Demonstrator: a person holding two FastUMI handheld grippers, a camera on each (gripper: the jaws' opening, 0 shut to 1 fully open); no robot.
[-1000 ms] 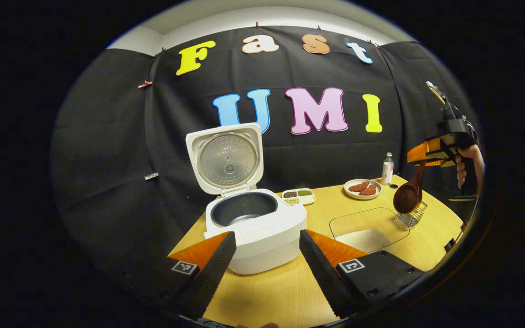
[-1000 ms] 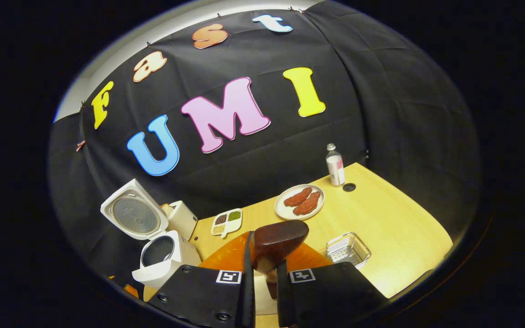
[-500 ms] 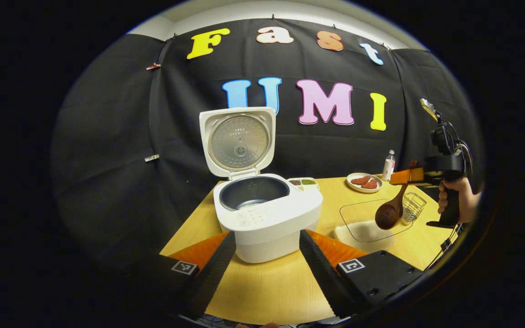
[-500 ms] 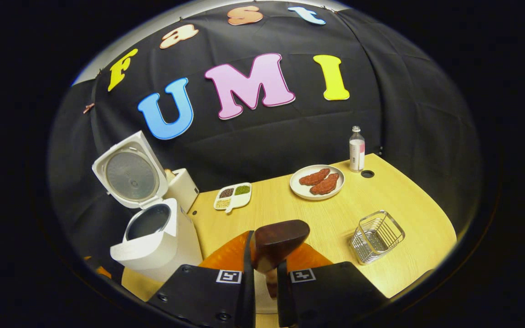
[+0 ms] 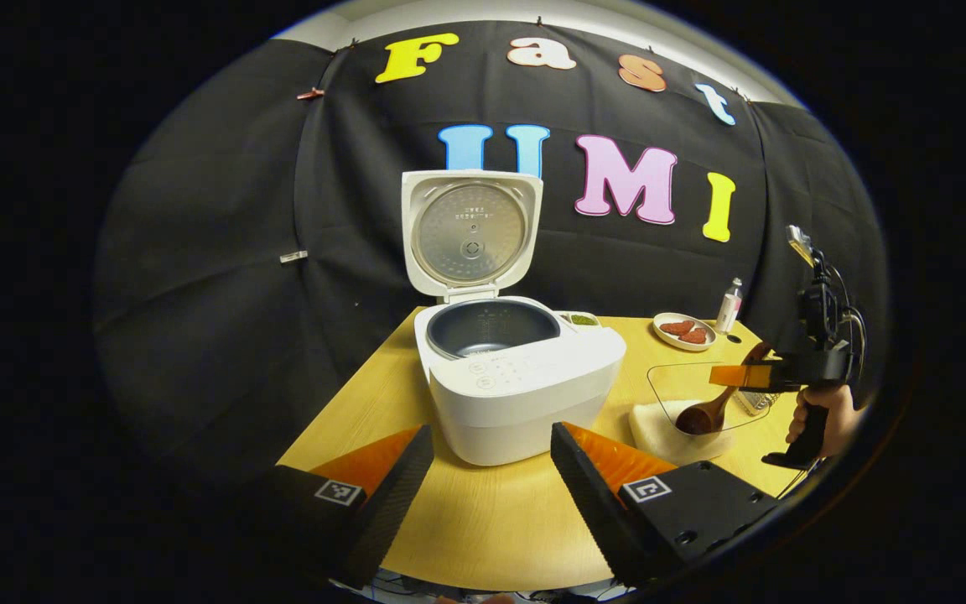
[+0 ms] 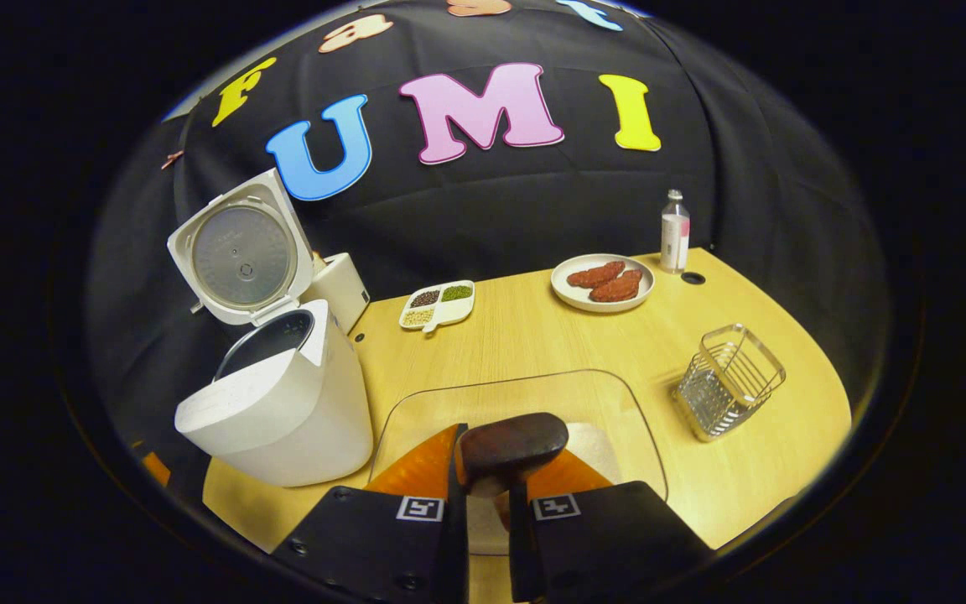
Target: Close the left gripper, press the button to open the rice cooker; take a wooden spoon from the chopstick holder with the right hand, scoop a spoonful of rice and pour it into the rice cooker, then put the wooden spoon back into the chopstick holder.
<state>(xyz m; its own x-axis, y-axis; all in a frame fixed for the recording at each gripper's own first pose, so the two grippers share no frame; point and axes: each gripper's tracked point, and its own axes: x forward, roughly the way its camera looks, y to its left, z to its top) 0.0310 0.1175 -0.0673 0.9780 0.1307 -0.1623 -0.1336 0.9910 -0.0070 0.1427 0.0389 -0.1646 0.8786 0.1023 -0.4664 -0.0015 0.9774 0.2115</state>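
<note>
The right gripper (image 6: 487,503) pinches the wooden spoon (image 5: 703,413) by its handle, bowl dipped into the rice (image 5: 659,424) in the glass dish (image 6: 416,415). Stiff and light, it may swivel; the left gripper (image 5: 487,470) hangs wide apart before the open rice cooker (image 5: 516,377)

spoon handle (image 6: 501,508) hidden between fingers

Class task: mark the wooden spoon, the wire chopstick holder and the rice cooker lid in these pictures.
Wooden spoon (image 5: 698,418), left gripper view: on its bowl, low in the clear rice container.
Chopstick holder (image 6: 728,382), right gripper view: on its wire side.
Rice cooker lid (image 5: 471,232), left gripper view: on the metal inner plate.
</note>
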